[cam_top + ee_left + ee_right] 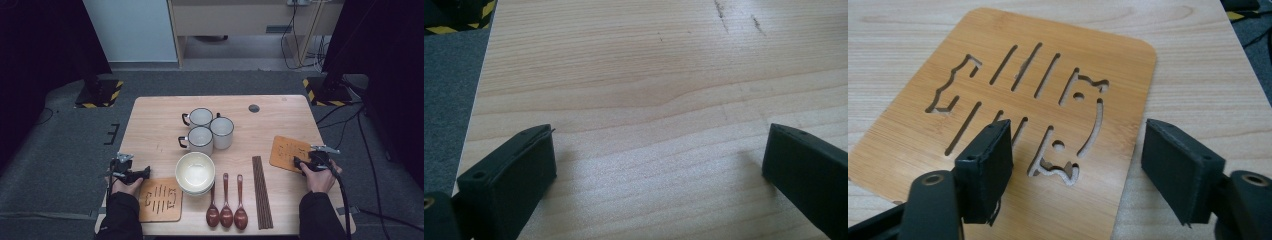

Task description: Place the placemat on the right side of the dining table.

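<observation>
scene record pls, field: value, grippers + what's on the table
left gripper: open, over bare table, nothing between the jaws
right gripper: open, jaws straddling the near edge of the right bamboo mat, not gripping it
left bamboo mat: flat at front left, beside the left hand
bowl: white, front centre
mugs: three, white, clustered behind the bowl
spoons: three, dark wood, side by side
chopsticks: dark bundle, right of the spoons
</observation>
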Tool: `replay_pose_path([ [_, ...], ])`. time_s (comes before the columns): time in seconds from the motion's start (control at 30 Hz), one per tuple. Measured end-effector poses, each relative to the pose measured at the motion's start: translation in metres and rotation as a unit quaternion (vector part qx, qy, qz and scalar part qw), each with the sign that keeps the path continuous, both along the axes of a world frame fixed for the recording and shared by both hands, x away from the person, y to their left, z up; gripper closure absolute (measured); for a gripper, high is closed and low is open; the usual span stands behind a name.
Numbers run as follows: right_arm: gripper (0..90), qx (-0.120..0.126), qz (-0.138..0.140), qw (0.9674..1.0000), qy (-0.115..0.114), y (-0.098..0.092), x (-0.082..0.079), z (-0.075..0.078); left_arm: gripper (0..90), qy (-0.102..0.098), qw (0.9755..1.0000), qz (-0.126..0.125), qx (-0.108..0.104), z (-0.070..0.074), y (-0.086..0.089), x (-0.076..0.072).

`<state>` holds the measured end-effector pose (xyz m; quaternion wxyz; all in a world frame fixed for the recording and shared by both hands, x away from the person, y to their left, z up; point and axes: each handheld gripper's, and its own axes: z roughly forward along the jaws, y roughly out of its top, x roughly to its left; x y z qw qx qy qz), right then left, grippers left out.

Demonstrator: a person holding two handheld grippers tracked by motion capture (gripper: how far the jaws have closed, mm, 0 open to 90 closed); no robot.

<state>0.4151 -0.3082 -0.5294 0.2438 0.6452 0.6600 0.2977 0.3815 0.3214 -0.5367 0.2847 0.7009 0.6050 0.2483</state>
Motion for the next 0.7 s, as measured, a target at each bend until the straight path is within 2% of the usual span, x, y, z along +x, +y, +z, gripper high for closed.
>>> replay_pose_path([
  [0.23, 24.7, -0.002, -0.009, 1.0, 0.0, 0.0044, 0.0009, -0.002, 0.0, 0.0, 1.0, 0.0, 0.0, 0.0, 0.0, 0.0],
  [0.33, 25.5, 0.0, -0.009, 1.0, 0.0, 0.0077, 0.0013, -0.0021, 0.0, 0.0, 1.0, 0.0, 0.0, 0.0, 0.0, 0.0],
  [0.43, 29.9, -0.006, -0.009, 0.9999, 0.004, 0.0068, 0.0013, -0.0009, 0.0, 0.0, 1.0, 0.0, 0.0, 0.0, 0.0, 0.0],
  [0.7, 29.4, -0.011, -0.013, 0.9998, 0.001, 0.0086, 0.0016, -0.002, 0.0, 0.0, 1.0, 0.0, 0.0, 0.0, 0.0, 0.0],
])
